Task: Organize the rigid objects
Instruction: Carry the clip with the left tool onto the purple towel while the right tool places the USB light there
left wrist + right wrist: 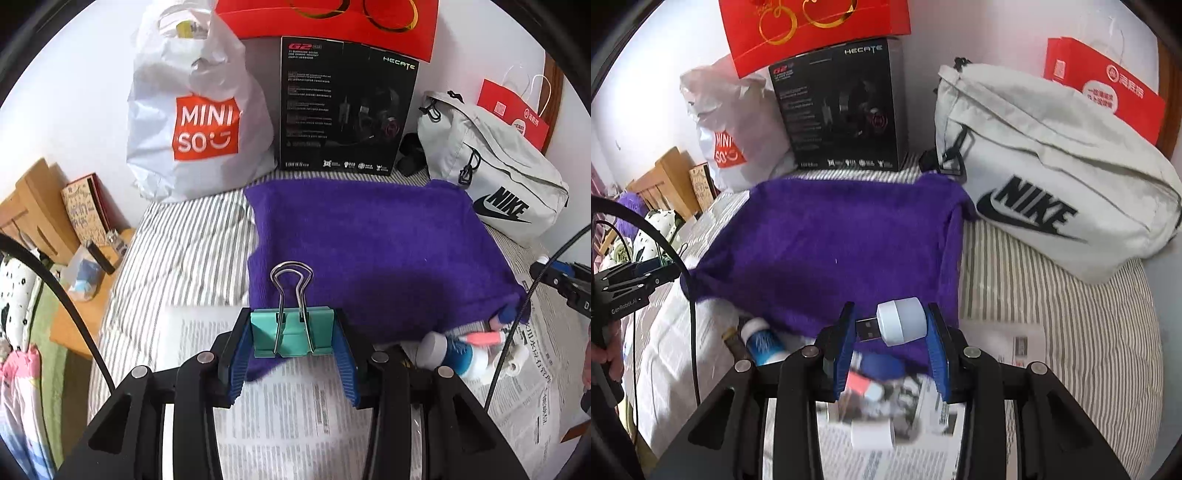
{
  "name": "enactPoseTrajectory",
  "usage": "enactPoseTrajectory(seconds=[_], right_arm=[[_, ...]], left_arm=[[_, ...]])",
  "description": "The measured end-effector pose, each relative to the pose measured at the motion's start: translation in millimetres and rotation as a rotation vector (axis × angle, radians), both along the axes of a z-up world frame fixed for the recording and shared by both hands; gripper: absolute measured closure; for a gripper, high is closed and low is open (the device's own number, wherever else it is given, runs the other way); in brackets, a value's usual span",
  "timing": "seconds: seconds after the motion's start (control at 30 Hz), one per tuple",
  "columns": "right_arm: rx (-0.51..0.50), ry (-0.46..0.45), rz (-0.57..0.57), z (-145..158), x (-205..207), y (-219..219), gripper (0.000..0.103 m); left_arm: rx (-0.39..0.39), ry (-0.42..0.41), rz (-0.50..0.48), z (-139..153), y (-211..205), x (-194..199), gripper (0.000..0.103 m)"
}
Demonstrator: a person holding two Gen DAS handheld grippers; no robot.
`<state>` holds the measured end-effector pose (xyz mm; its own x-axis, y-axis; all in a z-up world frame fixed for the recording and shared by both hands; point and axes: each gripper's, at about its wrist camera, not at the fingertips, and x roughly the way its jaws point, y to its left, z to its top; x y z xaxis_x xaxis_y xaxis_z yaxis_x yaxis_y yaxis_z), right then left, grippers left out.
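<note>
Left wrist view first: the left gripper (293,341) is clamped on a teal binder clip (293,334), its two blue ribbed pads pressing the clip's sides. The clip sits upright between them, its silver wire handles standing up and away from the camera. Beneath and beyond the clip lies a purple towel (373,251), spread flat, with printed newspaper (288,406) under its near edge. Just right of the gripper, at the towel's near right corner, a small heap of objects rests on the paper: a blue-and-white bottle with a grey cap (448,352) on its side and a pink pen-like item (484,338) touching it. At the far right edge the other tool enters the picture as dark hardware with a cable.

Right wrist view: the right gripper (892,326) is closed on a small white USB light (901,321), held crosswise, the white dome against the right pad and the metal plug pointing to the left pad. It hangs above the towel's near edge. Below the fingers the paper is blurred, so the red and white bits there may be loose small items, though that cannot be told. The blue-and-white bottle lies lower left.

Farther out, along the wall, stand a white Miniso bag (192,122), a black headset box (347,107) and a grey Nike bag (1056,177), all on a striped bedsheet (1052,314).
</note>
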<state>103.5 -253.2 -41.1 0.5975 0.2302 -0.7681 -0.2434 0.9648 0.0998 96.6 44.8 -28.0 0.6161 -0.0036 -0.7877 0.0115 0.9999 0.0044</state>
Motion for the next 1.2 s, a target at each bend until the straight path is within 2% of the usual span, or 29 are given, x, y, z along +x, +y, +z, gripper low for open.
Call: enactPoseTrajectory(seconds=[0.37, 0.8, 1.2], right_arm=[[-0.032, 0.051, 0.008, -14.7, 64.1, 21.1, 0.067], [-0.092, 0.127, 0.024, -42.4, 121.7, 40.1, 0.067], [-0.115, 0.166, 0.04, -64.2, 155.3, 50.5, 0.067]], left_arm=[[-0.033, 0.031, -0.019, -2.3, 0.4, 53.6, 0.064], [-0.051, 0.096, -0.054, -30.2, -15.6, 123.1, 0.064], [-0.067, 0.146, -0.065, -57.2, -28.4, 163.1, 0.064]])
